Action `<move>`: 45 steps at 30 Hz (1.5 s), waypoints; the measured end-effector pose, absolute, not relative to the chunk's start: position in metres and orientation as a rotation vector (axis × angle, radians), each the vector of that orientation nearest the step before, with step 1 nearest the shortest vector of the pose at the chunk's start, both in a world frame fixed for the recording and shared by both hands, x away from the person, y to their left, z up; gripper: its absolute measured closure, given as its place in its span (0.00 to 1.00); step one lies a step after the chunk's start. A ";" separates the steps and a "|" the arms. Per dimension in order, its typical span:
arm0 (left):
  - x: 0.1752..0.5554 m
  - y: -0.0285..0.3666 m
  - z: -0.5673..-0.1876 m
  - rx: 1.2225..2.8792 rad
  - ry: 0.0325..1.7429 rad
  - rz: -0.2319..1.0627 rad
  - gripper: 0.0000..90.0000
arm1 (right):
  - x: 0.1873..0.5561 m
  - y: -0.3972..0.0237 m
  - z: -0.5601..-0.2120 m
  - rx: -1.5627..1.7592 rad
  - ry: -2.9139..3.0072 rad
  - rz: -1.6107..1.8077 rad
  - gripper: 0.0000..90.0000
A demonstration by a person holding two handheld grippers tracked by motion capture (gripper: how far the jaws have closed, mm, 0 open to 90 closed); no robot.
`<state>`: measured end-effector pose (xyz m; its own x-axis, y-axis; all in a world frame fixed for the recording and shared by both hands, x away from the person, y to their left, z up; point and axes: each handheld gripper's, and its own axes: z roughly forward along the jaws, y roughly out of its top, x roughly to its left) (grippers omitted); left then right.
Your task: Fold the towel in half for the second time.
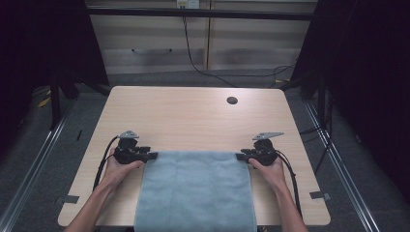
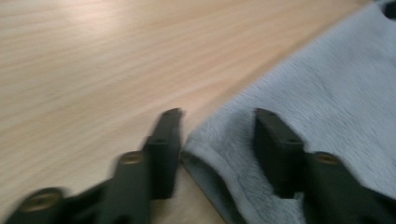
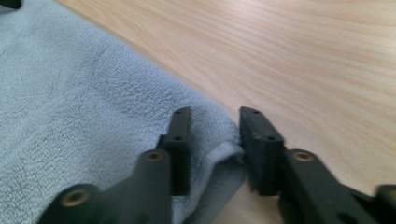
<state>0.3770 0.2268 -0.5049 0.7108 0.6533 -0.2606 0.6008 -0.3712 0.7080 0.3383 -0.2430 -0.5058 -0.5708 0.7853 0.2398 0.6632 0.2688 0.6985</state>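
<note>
left hand-held gripper (image 1: 153, 156): black, grey plate, black cable | right hand-held gripper (image 1: 240, 155): same | forearms: bare

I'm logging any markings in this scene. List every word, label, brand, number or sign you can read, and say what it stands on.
None can be read. The light blue terry towel, the pale wooden table and the black jaws of the left gripper and right gripper bear no lettering. A small whitish fitting on the far wall is too small and blurred to tell whether it carries text.
</note>
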 end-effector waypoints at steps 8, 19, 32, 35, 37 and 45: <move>0.378 0.231 -0.498 2.012 0.938 0.060 0.92 | 0.337 -0.244 -0.496 1.346 2.363 1.261 0.93; 0.399 0.228 -0.448 1.945 0.908 0.140 0.93 | 0.355 -0.245 -0.446 1.310 2.219 1.351 0.95; 0.429 0.223 -0.393 1.845 0.908 0.214 0.93 | 0.383 -0.252 -0.391 1.259 2.106 1.411 0.95; 0.432 0.227 -0.378 1.804 0.893 0.233 0.93 | 0.384 -0.253 -0.380 1.238 2.100 1.411 0.96; 0.431 0.228 -0.377 1.799 0.890 0.232 0.93 | 0.384 -0.253 -0.378 1.237 2.096 1.424 0.96; 0.398 0.243 -0.402 1.781 0.854 0.200 0.92 | 0.359 -0.250 -0.385 1.195 2.106 1.501 0.96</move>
<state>0.3983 0.2434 -0.4017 0.7264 0.6331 -0.2673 0.4491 -0.1430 0.8820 0.3586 -0.2503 -0.3855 -0.6128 0.7592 0.2193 0.4552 0.1123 0.8833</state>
